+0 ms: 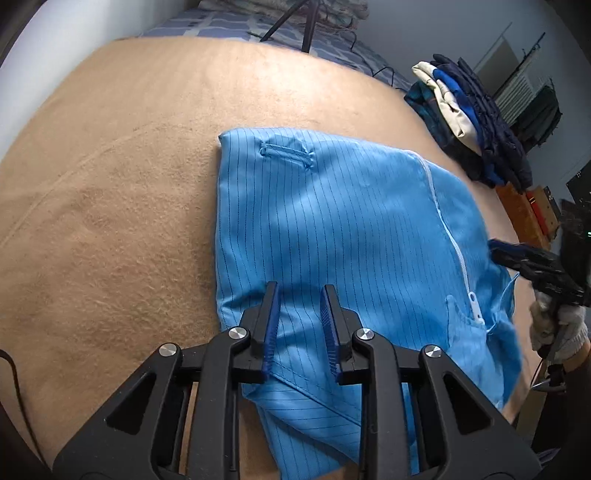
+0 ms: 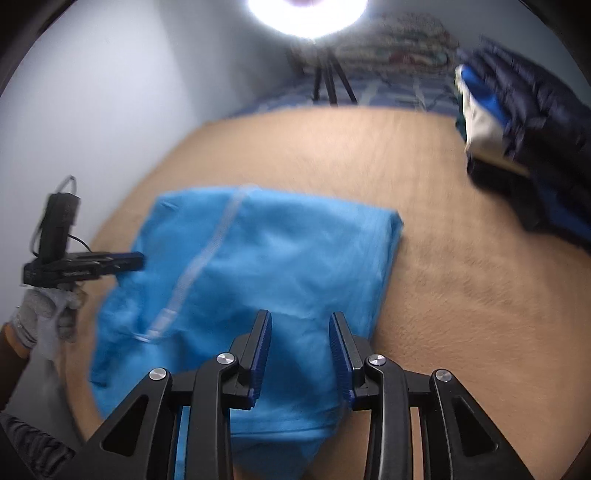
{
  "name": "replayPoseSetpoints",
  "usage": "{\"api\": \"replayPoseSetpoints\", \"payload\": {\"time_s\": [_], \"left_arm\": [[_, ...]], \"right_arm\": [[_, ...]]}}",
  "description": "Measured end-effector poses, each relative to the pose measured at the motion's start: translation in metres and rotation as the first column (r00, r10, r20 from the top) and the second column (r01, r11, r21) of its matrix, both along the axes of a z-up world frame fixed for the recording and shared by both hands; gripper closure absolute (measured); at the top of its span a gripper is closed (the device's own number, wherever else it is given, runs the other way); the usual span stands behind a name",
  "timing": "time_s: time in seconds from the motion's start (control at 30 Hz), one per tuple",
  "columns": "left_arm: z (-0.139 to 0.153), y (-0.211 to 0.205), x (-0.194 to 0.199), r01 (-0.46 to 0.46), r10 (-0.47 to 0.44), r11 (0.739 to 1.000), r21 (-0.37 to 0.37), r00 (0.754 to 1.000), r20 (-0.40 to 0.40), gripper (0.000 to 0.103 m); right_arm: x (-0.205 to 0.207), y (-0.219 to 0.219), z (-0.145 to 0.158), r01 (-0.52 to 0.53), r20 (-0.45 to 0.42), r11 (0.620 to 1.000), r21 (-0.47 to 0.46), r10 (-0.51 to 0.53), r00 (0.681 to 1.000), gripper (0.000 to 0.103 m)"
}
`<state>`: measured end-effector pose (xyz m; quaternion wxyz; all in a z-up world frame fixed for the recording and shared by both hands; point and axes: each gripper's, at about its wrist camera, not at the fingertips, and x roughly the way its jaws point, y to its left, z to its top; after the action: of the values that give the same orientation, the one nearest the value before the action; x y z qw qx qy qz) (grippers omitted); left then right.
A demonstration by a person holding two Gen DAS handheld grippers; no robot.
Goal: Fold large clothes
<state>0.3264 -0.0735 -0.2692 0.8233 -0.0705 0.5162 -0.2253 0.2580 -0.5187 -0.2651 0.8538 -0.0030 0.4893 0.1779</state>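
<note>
Judging by how it lies, the blue striped garment (image 1: 332, 229) is already partly folded into a rough rectangle on the tan blanket (image 1: 110, 203), and the step in hand looks like taking hold of its near hem for another fold away from the person. Nearest to the garment's near edge, the left gripper (image 1: 301, 291) points steeply down over the left part of that hem, its jaws narrowed but with a clear gap; blue cloth shows between and under the pads, yet I cannot tell that they pinch it. The right gripper (image 2: 300, 317) stands likewise over the right part of the near edge, jaws at a moderate gap, nothing clamped that I can see, though its view is blurred. The next move probably calls for both sets of jaws to close on the hem together, then lift and carry it evenly toward the garment's far edge. To the garment's right, past its white zipper (image 1: 443, 221), a stack of folded dark clothes (image 1: 472, 125) sits well apart. Beyond the garment's far edge stands a tripod (image 1: 295, 22).
</note>
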Motion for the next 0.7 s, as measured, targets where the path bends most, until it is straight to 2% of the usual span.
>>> {"api": "replayPoseSetpoints", "payload": {"time_s": [0.13, 0.17, 0.2, 0.23, 0.27, 0.3, 0.33, 0.37, 0.43, 0.47, 0.5, 0.53, 0.63, 0.7], "left_arm": [[0.011, 0.01, -0.006, 0.005, -0.005, 1.0, -0.029, 1.0, 0.003, 0.076], [0.017, 0.018, -0.009, -0.003, 0.004, 0.999, -0.048, 1.0, 0.009, 0.064], [0.023, 0.027, -0.01, -0.019, 0.021, 0.997, -0.074, 1.0, 0.019, 0.045], [0.027, 0.034, -0.008, -0.04, 0.042, 0.995, -0.095, 0.999, 0.023, 0.036], [0.028, 0.042, -0.006, -0.071, 0.074, 0.99, -0.121, 0.997, 0.015, 0.028], [0.026, 0.053, -0.002, -0.103, 0.101, 0.981, -0.167, 0.995, -0.02, 0.028], [0.022, 0.061, 0.002, -0.124, 0.113, 0.969, -0.213, 0.992, -0.065, 0.028], [0.018, 0.067, 0.007, -0.144, 0.123, 0.959, -0.246, 0.987, -0.101, 0.028], [0.009, 0.078, 0.012, -0.206, 0.166, 0.933, -0.296, 0.974, -0.152, 0.028], [0.009, 0.079, 0.013, -0.206, 0.169, 0.932, -0.299, 0.975, -0.145, 0.028], [0.009, 0.079, 0.014, -0.201, 0.167, 0.936, -0.29, 0.976, -0.137, 0.028], [0.008, 0.077, 0.016, -0.196, 0.165, 0.941, -0.275, 0.978, -0.132, 0.028], [-0.001, 0.072, 0.02, -0.196, 0.149, 0.938, -0.287, 0.973, -0.177, 0.028], [-0.006, 0.069, 0.022, -0.185, 0.129, 0.935, -0.303, 0.972, -0.195, 0.028]], "right_arm": [[-0.004, -0.006, -0.017, -0.016, -0.042, 1.0, -0.025, 0.015, 0.999, 0.071], [-0.007, -0.008, -0.015, -0.023, -0.045, 0.999, -0.028, 0.022, 0.999, 0.071], [-0.008, -0.012, -0.012, -0.022, -0.044, 0.999, -0.023, 0.021, 0.999, 0.071], [-0.009, -0.017, -0.01, -0.012, -0.043, 1.0, -0.009, 0.011, 0.999, 0.069], [-0.01, -0.024, -0.006, 0.006, -0.041, 1.0, 0.018, -0.005, 0.999, 0.061], [-0.01, -0.033, -0.003, 0.023, -0.038, 0.998, 0.055, -0.021, 0.999, 0.054], [-0.01, -0.039, -0.002, 0.04, -0.033, 0.996, 0.083, -0.038, 0.999, 0.038], [-0.01, -0.048, -0.001, 0.066, -0.029, 0.99, 0.121, -0.063, 0.998, 0.032], [-0.008, -0.064, -0.001, 0.12, -0.037, 0.974, 0.191, -0.115, 0.993, 0.035], [-0.007, -0.07, 0.001, 0.149, -0.021, 0.967, 0.208, -0.148, 0.989, 0.042], [-0.007, -0.071, 0.005, 0.148, 0.001, 0.965, 0.218, -0.152, 0.988, 0.045], [-0.004, -0.069, 0.01, 0.133, 0.016, 0.968, 0.215, -0.139, 0.99, 0.053], [0.01, -0.048, 0.018, 0.065, 0.051, 0.986, 0.156, -0.073, 0.996, 0.063], [0.018, -0.034, 0.016, 0.056, 0.046, 0.995, 0.088, -0.06, 0.997, 0.063]]}}
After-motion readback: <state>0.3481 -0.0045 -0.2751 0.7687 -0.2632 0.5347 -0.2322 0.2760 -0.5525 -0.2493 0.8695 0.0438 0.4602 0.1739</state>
